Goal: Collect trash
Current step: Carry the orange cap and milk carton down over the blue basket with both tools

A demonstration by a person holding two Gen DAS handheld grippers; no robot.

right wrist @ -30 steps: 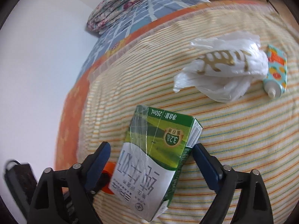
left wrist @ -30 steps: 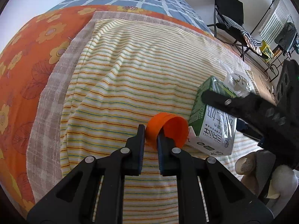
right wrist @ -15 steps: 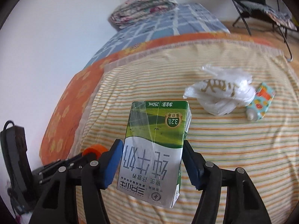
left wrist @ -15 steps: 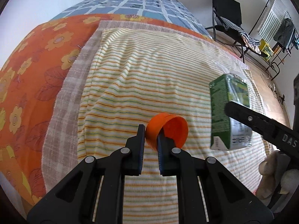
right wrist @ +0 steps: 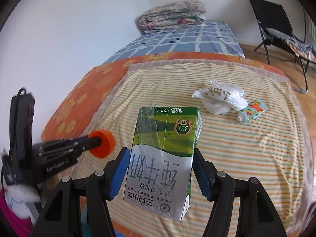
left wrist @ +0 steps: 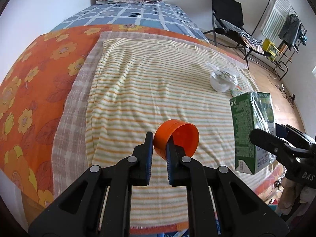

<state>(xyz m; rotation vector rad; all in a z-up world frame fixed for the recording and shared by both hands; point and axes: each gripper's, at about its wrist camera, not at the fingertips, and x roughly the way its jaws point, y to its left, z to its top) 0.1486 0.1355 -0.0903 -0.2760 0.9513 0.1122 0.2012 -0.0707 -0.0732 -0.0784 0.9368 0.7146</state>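
My left fingers [left wrist: 148, 144] are pinching the wall of the orange cap [left wrist: 176, 138], one finger outside and one inside it, just as they were a second ago. My right fingers [right wrist: 120, 167] are clamping the green-and-white milk carton [right wrist: 165, 158] by its two sides, printed text upside down toward my camera.

Compared with a second ago, I am carrying both things higher above the bed [left wrist: 35, 75]. The carton was lying low against the striped blanket [left wrist: 148, 90], close beside the cap; now it is hanging upright in the air, clear of the blanket, and well to the right of the cap in the left view. The white plastic bag [right wrist: 219, 96] and the small colourful tube [right wrist: 251, 111], touching each other on the blanket, are looking smaller and farther off than before.

My left gripper [right wrist: 92, 142] is reaching in level from the left side of the right view, the cap at its tip turned open-side away from the carton. My right gripper [left wrist: 276, 136] is entering the left view from the right edge, pointing across toward the blanket, with the carton standing tall in it.
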